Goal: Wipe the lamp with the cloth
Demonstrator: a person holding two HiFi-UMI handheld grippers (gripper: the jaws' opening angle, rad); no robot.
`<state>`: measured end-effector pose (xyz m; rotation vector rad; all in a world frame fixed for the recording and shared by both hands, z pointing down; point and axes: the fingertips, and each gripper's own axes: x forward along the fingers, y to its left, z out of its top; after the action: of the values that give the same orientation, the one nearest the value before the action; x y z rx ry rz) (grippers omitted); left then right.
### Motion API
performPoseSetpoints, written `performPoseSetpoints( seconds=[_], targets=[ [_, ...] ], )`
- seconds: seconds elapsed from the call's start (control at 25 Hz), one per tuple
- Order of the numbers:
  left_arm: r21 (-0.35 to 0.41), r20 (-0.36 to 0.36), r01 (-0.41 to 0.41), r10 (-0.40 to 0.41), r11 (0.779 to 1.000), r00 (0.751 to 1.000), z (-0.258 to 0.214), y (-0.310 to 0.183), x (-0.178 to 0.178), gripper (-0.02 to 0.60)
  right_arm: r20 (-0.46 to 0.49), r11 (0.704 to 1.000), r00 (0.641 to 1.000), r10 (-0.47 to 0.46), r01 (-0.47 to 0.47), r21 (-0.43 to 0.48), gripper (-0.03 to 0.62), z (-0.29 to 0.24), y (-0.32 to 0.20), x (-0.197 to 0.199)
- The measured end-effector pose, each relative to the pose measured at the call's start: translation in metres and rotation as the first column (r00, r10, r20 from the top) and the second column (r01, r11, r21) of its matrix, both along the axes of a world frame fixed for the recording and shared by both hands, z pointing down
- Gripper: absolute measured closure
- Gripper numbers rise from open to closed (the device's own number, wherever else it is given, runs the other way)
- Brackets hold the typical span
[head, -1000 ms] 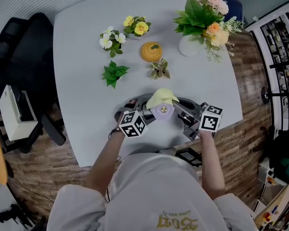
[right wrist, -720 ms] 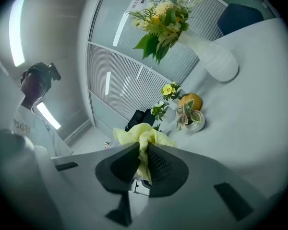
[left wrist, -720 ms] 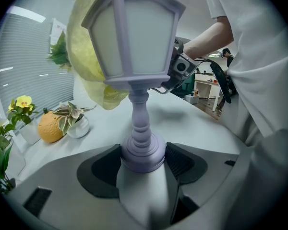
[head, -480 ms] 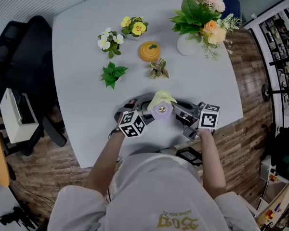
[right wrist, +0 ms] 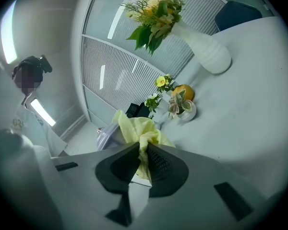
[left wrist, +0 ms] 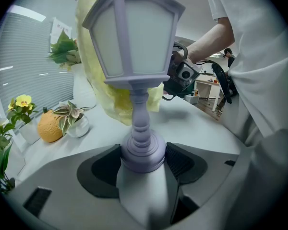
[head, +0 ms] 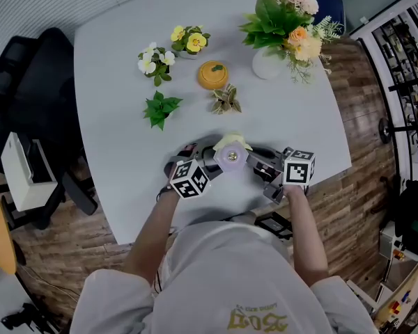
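I had left gripper [head: 210,167] clenched on base of lamp [left wrist: 134,56], lamp upright by near edge of table [head: 118,82] (edge closest to me). Right gripper [right wrist: 143,159] pinched yellow cloth [right wrist: 139,128], jaws clamped on one fold. Cloth hung against lamp's far side, probably touching shade; head view too small for me to be sure. Flower vase [head: 267,64] stood well apart, toward far right corner.
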<state>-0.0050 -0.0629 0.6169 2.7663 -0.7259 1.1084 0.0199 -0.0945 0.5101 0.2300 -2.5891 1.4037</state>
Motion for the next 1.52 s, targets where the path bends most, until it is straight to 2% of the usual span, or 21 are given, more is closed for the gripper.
performPoseSetpoints(
  seconds=[0.24, 1.04, 1.52],
  targets=[
    [-0.005, 0.001, 0.000, 0.000, 1.000, 1.000, 0.001, 0.000, -0.001, 0.278, 0.000, 1.000, 1.000, -0.009, 0.009, 0.017, 0.548, -0.003, 0.008, 0.004],
    [-0.007, 0.004, 0.002, -0.002, 1.000, 1.000, 0.000, 0.002, 0.000, 0.278, 0.134, 0.999, 0.991, -0.006, 0.001, 0.037, 0.548, -0.035, 0.027, 0.013],
    [-0.010, 0.003, 0.005, -0.005, 1.000, 1.000, -0.001, 0.001, 0.000, 0.278, 0.030, 0.999, 0.999, -0.029, 0.028, 0.035, 0.548, -0.013, 0.030, 0.003]
  ],
)
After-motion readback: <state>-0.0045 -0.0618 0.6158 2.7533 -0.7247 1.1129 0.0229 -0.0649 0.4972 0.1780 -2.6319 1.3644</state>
